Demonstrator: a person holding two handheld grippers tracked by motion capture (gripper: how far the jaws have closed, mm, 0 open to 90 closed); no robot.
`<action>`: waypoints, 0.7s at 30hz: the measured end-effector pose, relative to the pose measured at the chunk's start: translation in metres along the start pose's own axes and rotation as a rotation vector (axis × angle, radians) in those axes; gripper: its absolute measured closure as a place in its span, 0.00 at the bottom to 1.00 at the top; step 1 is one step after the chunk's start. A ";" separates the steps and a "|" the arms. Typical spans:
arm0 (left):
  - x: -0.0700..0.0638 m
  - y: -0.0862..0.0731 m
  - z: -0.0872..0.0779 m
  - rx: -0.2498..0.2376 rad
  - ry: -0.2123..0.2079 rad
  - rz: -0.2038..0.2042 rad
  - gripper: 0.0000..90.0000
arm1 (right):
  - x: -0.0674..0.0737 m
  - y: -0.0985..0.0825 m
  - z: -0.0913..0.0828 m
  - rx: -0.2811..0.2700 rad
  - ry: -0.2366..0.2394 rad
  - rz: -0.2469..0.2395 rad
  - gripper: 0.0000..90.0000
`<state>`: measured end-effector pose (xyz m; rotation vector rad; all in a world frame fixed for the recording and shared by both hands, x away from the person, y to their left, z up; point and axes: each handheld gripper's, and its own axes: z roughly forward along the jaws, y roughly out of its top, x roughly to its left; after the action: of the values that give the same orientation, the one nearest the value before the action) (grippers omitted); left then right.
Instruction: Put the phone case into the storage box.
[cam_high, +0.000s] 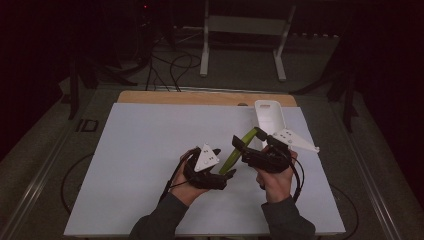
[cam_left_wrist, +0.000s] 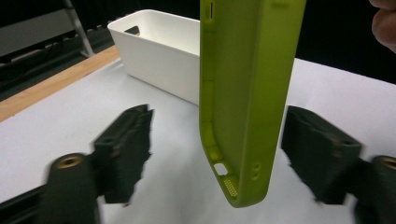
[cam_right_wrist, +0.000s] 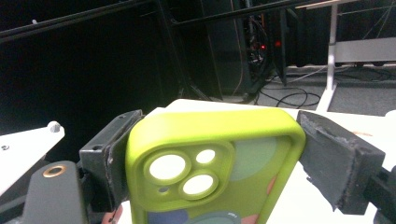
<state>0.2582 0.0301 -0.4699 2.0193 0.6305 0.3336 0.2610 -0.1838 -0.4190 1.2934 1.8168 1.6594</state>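
Green phone case (cam_right_wrist: 210, 172) hangs above the table (cam_high: 150, 150), clamped across its camera end by the right tool (cam_high: 239, 146). Left tool (cam_left_wrist: 217, 149) stands apart around its lower end, pads clear. Handover looks done; the white bin (cam_high: 270, 117) likely comes next.

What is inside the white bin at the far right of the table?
Nothing shows inside the white bin: the left gripper view gives bare inner walls and a handle slot. Its floor is hidden by the near wall and the green phone case.
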 end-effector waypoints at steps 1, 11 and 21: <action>0.001 0.000 0.000 0.007 0.009 -0.005 0.18 | 0.000 0.000 0.000 0.000 -0.002 -0.001 0.20; 0.004 -0.001 -0.002 0.029 0.023 -0.001 0.08 | 0.000 0.001 0.000 0.002 -0.010 -0.007 0.20; 0.009 -0.004 -0.008 0.032 0.039 -0.013 0.03 | 0.000 0.004 0.000 0.000 -0.019 -0.017 0.20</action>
<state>0.2607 0.0425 -0.4695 2.0423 0.6768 0.3573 0.2627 -0.1844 -0.4155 1.2857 1.8126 1.6326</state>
